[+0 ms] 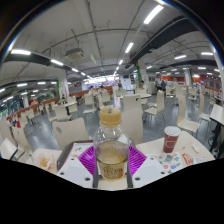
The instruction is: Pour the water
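I hold a clear plastic bottle with a pale yellowish cap and yellowish liquid inside (111, 150) upright between my two fingers, and both purple pads (88, 158) press against its sides, so my gripper (111, 160) is clenched on it. The bottle stands at twelve o'clock from me, right in the middle of my grasp, its cap rising above my fingertips.

Below it lies a white tabletop (150, 150). At about two o'clock from the bottle, beyond my right finger, stands a reddish-brown paper cup (171, 138), upright and well apart from the bottle. Just beside that cup, further toward three o'clock, lies a small colourful packet (188, 158); I cannot tell what it is. At about nine o'clock, beyond my left finger, sits a crumpled light-coloured bag or wrapper (44, 158).

Beyond the table stretches a large hall with white tables and chairs (70, 128) and long ceiling strip lights (152, 14).
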Demonstrator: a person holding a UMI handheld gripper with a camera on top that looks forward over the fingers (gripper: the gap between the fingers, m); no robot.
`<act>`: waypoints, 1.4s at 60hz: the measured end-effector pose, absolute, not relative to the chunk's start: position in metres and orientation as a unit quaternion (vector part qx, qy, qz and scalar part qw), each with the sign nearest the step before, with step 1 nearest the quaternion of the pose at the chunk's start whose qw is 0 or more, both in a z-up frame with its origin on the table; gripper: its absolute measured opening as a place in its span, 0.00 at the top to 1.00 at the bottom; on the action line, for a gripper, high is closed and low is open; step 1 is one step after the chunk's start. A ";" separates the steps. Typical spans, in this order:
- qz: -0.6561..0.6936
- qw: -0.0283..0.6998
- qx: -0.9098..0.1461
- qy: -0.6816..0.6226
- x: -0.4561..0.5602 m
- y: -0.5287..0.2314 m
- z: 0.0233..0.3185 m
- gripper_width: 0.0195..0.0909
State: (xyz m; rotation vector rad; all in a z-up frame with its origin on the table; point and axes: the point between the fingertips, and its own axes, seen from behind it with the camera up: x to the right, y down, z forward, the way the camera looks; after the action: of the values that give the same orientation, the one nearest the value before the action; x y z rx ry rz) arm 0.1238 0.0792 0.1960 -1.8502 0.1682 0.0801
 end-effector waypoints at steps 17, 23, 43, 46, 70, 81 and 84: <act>-0.008 0.537 -0.842 0.051 0.176 0.067 0.082 0.74; -0.009 0.527 -0.849 0.049 0.179 0.059 0.058 0.74; -0.018 0.534 -0.844 0.048 0.179 0.054 0.057 0.56; -0.013 0.522 -0.851 0.046 0.176 0.051 0.055 0.39; -0.054 0.450 -0.889 0.066 0.152 -0.064 0.108 0.08; -0.044 0.424 -0.901 0.083 0.111 -0.137 0.143 0.08; -0.045 0.420 -0.902 0.086 0.104 -0.151 0.149 0.08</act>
State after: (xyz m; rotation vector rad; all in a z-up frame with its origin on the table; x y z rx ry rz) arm 0.1040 -0.1509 0.1489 -2.2610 0.2155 -0.1134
